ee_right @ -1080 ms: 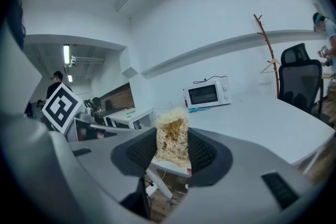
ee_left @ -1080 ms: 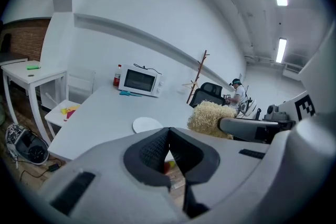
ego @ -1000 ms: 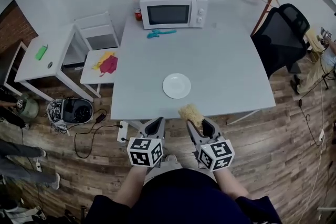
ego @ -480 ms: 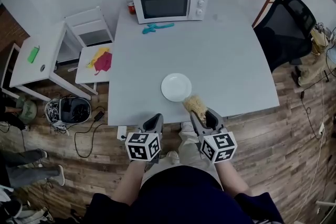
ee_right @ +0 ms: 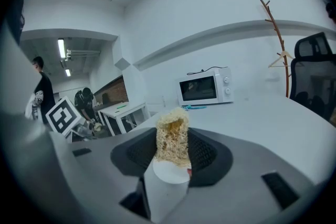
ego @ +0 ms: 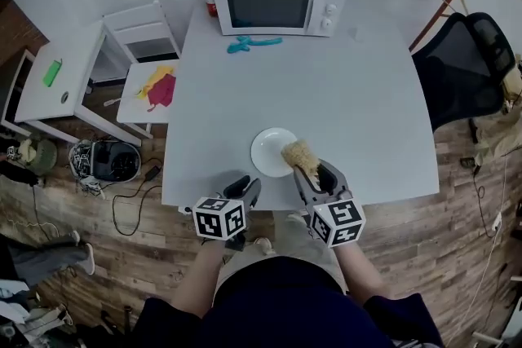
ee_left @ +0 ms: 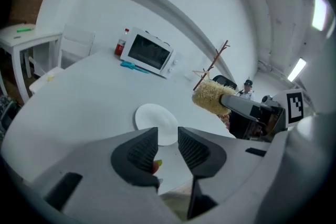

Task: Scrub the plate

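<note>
A round white plate (ego: 269, 151) lies near the front edge of the white table (ego: 342, 102). My right gripper (ego: 310, 172) is shut on a straw-coloured fibrous scrubber (ego: 298, 152), whose tip hangs over the plate's right rim. In the right gripper view the scrubber (ee_right: 172, 136) stands up between the jaws, with the plate (ee_right: 169, 173) below it. My left gripper (ego: 248, 187) hovers at the table edge just short of the plate (ee_left: 155, 121). Its jaws have just been opening and stand a little apart with nothing between them (ee_left: 168, 147).
A white microwave (ego: 276, 2) stands at the table's far edge, with a red-capped bottle (ego: 210, 6) and a turquoise object (ego: 254, 43) beside it. A black office chair (ego: 469, 69) is at the right. White side tables (ego: 57, 90) and a stool with cloths (ego: 160, 90) are at the left.
Both grippers have moved forward to the table edge. The scrubber, earlier short of the plate, now reaches over its right rim.
</note>
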Available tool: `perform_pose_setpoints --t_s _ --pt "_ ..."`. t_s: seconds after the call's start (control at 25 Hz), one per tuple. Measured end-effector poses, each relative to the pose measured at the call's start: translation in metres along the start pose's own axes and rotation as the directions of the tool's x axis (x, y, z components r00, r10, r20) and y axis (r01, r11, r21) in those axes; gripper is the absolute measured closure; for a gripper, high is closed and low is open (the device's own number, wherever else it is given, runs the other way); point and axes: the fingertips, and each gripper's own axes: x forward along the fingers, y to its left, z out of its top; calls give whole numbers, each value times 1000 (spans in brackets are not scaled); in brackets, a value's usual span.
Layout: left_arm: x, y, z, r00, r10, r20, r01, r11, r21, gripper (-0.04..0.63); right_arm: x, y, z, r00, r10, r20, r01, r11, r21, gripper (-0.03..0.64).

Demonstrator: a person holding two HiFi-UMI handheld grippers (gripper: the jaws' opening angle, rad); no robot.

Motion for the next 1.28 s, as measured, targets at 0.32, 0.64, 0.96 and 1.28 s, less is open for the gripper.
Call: perform_pose_setpoints --t_s 0.32,0.64,0.96,1.28 --pt "43 18 -12 993 -50 -106 29 981 -193 376 33 -20 -3 998 26 -51 -26 1000 8 446" --pt "69 34 -23 987 -34 -160 -19 949 -316 354 48 -30 -12 995 40 -93 -38 999 24 445" --pt "82 43 -17 985 18 -173 -81 927 -367 356 59 -40 -15 991 59 -118 -56 998 29 446" --pt "80 58 -22 968 142 -205 -203 927 -315 528 63 -48 -16 990 60 -125 -57 998 27 445"
